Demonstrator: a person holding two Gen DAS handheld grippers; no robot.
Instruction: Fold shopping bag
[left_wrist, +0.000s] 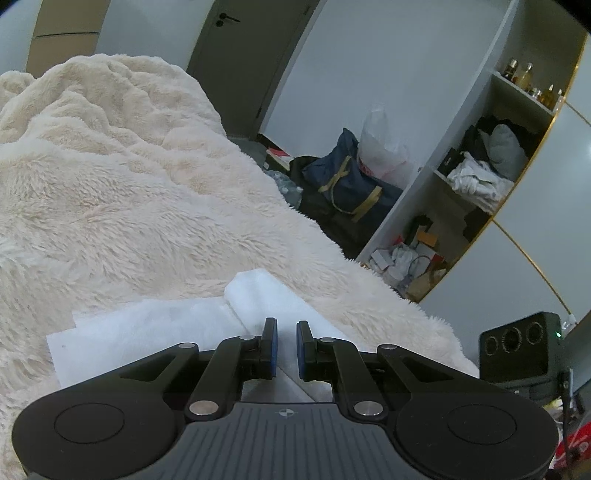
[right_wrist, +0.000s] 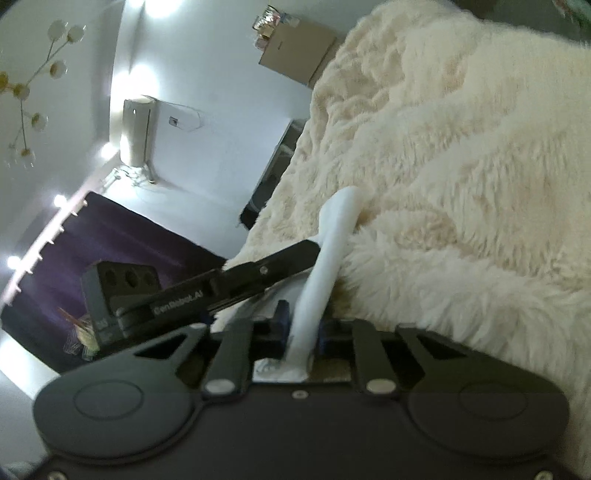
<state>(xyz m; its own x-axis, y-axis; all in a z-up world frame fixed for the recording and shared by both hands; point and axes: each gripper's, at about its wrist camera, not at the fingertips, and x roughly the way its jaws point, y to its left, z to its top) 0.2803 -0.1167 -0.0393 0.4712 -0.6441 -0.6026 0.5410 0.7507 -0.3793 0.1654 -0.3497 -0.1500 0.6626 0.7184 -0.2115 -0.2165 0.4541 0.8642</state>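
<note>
Left wrist view: the left gripper (left_wrist: 287, 338), black with blue-padded fingers (left_wrist: 271, 345), hovered over the flat white fabric shopping bag (left_wrist: 147, 328). Its fingers stood a narrow gap apart with nothing between them. The bag lay on the cream long-pile fleece blanket (left_wrist: 129, 184) covering the bed, occupying the view from 9 o'clock to the centre, with a folded-over white flap (left_wrist: 266, 295) at 12 o'clock of the fingertips. Beyond the bed edge, at 2 o'clock, stood a dark blue duffel bag with olive straps (left_wrist: 347, 184) and a white open shelf unit (left_wrist: 480, 177) holding clothes and bottles.

Right wrist view (blurred): the right gripper (right_wrist: 302, 319) had its fingers closed on a bunched white strip of the shopping bag (right_wrist: 332, 251), which rose from between them toward 12 o'clock over the blanket (right_wrist: 461, 166). At 10 o'clock of the fingers, the other gripper's black body (right_wrist: 236, 280) crossed the view diagonally, just beside the strip.
</note>
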